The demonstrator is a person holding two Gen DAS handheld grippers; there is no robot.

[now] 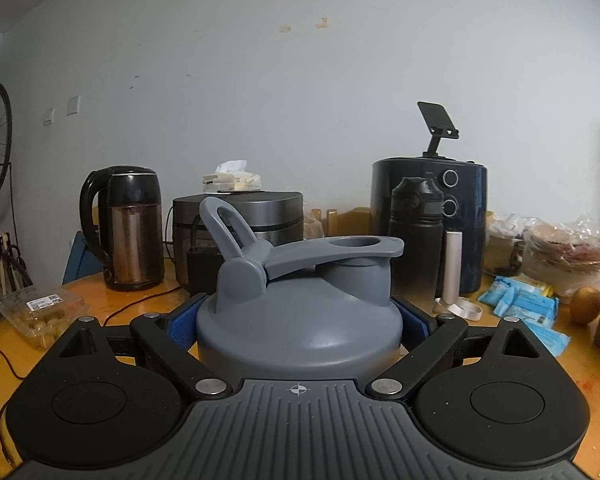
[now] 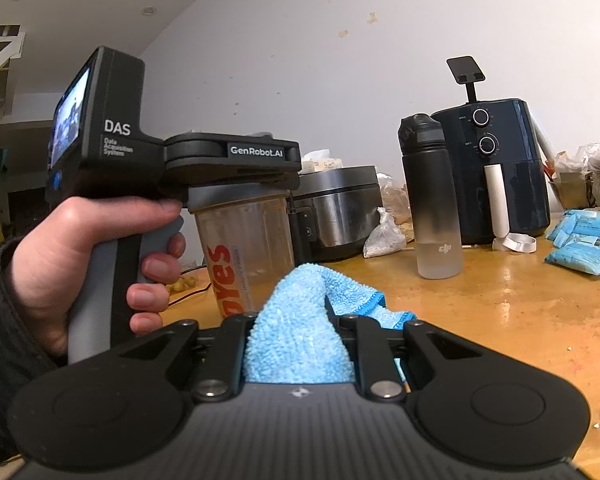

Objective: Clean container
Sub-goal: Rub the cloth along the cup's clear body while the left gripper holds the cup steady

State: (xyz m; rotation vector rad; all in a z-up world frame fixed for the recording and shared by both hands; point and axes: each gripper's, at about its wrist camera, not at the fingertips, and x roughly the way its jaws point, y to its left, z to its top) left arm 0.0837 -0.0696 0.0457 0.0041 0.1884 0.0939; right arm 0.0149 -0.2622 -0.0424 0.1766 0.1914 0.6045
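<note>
Left wrist view: our left gripper [image 1: 300, 320] is clamped on the shaker container's grey lid [image 1: 300, 320], blue pads [image 1: 180, 322] pressing both sides; flip cap [image 1: 332, 254] is hinged open, carry loop [image 1: 224, 220] stands up. Behind on the wooden table [image 1: 140, 300]: kettle [image 1: 128, 228], rice cooker [image 1: 256, 216], black bottle [image 1: 416, 232], air fryer [image 1: 460, 200], blue packets [image 1: 524, 304]. Right wrist view: our right gripper [image 2: 300, 344] is pinched shut on a blue microfibre cloth [image 2: 300, 340], which bunches up between the jaws and trails off to the right. The container [image 2: 244, 248], clear with orange lettering, sits just left of the cloth, held upright at its lid by the left gripper [image 2: 236, 160], left hand [image 2: 80, 264] wrapped on the handle. Cloth and container look close, contact we cannot tell
</note>
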